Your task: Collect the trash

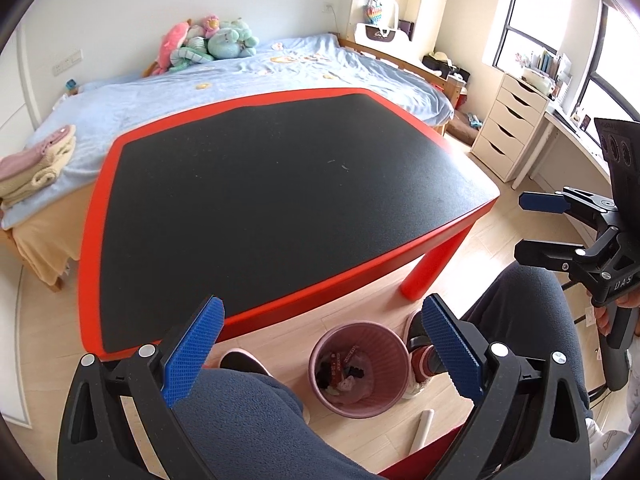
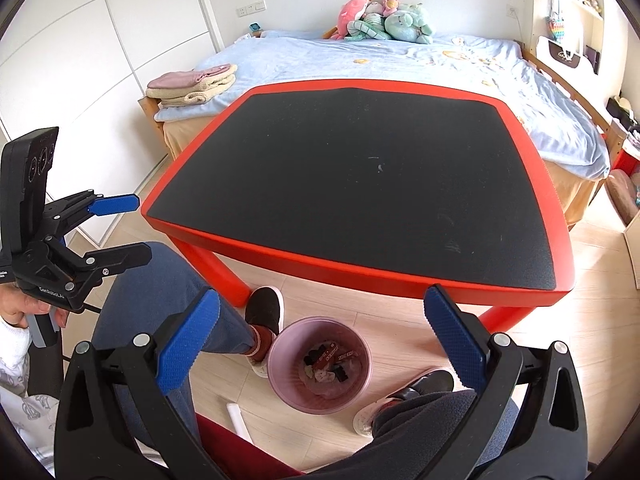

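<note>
A pink waste bin stands on the wood floor between the person's feet, below the table's near edge; it also shows in the right wrist view. Several pieces of trash lie inside it, red wrappers among them. A red table with a black top stands beyond it, also seen in the right wrist view. My left gripper is open and empty, held above the person's lap. My right gripper is open and empty above the bin. Each gripper shows from the side in the other's view, the right and the left.
The person's legs and slippered feet flank the bin. A white tube lies on the floor near the bin. A bed with plush toys stands behind the table. White drawers stand at right.
</note>
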`<state>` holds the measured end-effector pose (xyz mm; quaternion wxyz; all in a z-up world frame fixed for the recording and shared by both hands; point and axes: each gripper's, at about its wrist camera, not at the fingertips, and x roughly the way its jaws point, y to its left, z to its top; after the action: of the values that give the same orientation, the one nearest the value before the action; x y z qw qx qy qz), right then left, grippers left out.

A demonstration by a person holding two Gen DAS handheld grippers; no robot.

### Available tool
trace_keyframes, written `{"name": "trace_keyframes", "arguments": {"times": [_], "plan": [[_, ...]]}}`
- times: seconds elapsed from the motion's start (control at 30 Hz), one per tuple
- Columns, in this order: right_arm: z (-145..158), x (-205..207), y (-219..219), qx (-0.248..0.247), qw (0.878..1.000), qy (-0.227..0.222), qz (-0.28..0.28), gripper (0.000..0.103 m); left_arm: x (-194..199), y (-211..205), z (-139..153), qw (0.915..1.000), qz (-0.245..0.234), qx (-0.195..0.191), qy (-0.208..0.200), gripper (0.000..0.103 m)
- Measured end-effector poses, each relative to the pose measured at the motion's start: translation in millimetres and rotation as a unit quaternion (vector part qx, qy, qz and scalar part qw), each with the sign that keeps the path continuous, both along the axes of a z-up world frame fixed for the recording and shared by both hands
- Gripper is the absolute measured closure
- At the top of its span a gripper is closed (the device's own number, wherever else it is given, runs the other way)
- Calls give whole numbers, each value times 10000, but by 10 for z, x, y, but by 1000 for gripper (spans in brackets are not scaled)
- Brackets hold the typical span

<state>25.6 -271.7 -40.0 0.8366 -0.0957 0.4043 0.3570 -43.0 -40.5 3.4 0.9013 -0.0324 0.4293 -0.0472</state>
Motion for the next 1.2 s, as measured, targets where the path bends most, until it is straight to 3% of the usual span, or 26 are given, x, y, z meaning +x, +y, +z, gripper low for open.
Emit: {"name": "trace_keyframes", "arguments": {"times": [0.3, 0.53, 0.83, 0.97, 1.2], "plan": [[269, 405, 227, 159, 9995, -266, -58, 3, 321, 208, 215, 9992, 275, 97, -282, 8], [341, 621, 359, 54, 9990, -436, -63, 3, 541, 368, 208, 9986, 476, -54, -219, 7], [336, 722, 399, 65, 9990, -435, -5, 3, 664, 423, 134, 9986, 456, -276, 21, 6], [349, 723, 408, 72, 9989, -458, -2, 3, 656, 417, 154, 9978, 654, 3, -103, 6], [333, 746, 404, 57, 9991, -426, 8, 3, 659, 395, 183, 9979, 621, -20, -167, 6]]}}
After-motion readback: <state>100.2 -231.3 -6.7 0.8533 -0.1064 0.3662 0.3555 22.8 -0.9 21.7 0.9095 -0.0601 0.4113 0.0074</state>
